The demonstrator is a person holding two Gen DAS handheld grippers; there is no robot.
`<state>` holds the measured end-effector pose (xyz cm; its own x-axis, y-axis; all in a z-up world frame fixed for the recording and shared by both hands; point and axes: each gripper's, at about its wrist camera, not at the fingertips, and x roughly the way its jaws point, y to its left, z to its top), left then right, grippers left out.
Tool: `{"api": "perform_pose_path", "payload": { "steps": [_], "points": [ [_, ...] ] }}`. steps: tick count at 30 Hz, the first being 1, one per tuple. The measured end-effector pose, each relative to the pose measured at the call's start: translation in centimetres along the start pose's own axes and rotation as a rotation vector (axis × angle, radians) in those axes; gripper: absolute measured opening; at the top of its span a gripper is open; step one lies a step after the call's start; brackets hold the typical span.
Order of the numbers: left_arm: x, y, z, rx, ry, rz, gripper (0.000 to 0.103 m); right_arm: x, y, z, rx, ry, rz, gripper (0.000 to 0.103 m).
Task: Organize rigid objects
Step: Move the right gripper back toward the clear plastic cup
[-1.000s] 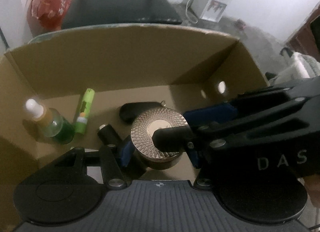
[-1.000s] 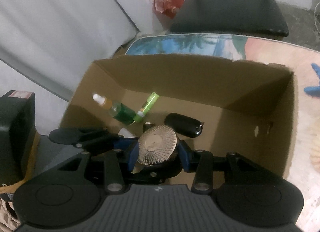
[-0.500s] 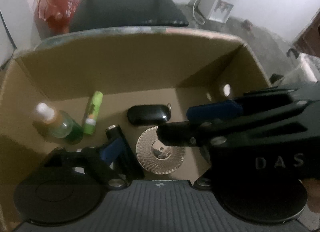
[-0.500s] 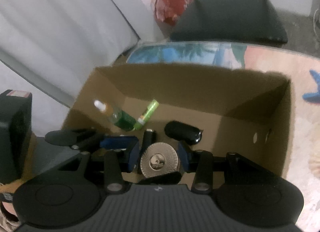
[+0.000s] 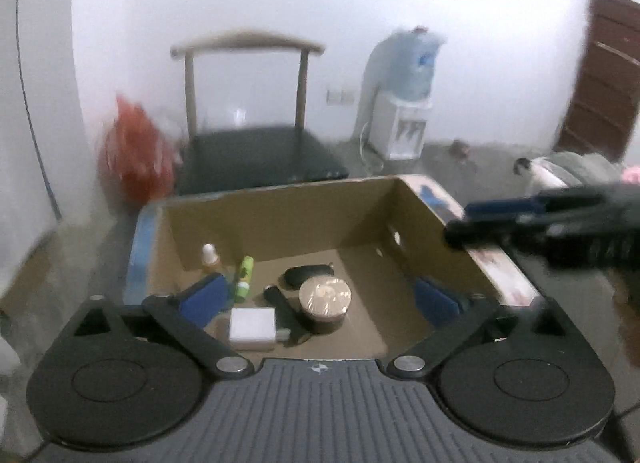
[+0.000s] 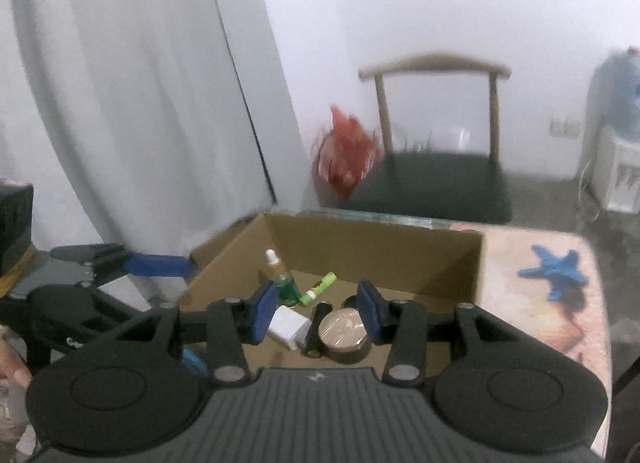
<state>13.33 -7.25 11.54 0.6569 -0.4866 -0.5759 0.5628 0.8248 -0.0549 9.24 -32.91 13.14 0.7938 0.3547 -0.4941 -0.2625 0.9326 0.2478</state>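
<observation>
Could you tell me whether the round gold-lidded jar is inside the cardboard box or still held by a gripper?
Inside. The round jar stands upright on the floor of the cardboard box, beside a white block, no pads touching it.

We see the red bag [image 5: 138, 159] smeared by blur, dropper bottle [image 5: 211, 259] half hidden behind our left pad, black case [image 6: 351, 302] mostly hidden.

A matt brown cardboard box [image 5: 280, 223] holds a shiny metallic round tin [image 5: 325, 297] and a glossy green bottle [image 6: 285, 287].
</observation>
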Motion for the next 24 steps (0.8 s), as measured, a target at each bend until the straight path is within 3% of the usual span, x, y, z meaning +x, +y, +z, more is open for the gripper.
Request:
{"api": "perform_pose_path", "payload": {
  "steps": [5, 10, 13, 17, 24],
  "points": [
    [-2.6, -2.0, -5.6, 0.089, -0.083, 0.013, 0.102, -2.9, 2.1, -4.7, 0.007, -0.047, -0.063, 0.047],
    [-2.0, -4.3, -9.7, 0.167, -0.114, -0.01, 0.102, -1.0, 3.4, -8.4, 0.047, -0.015, -0.105, 0.047],
    [-0.5, -5.5, -10.6, 0.22, -0.103, 0.021, 0.102, 0.7, 4.1, -9.5, 0.021, 0.013, -0.162, 0.047],
    [1.5, -6.3, -11.3, 0.271, -0.096, 0.078, 0.102, 1.8, 4.3, -10.3, 0.039, 0.036, -0.161, 0.045],
    [3.3, -6.6, -11.9, 0.293, -0.061, 0.086, 0.092, 2.8, 5.3, -11.0, 0.038, 0.024, -0.207, 0.038]
  ]
}}
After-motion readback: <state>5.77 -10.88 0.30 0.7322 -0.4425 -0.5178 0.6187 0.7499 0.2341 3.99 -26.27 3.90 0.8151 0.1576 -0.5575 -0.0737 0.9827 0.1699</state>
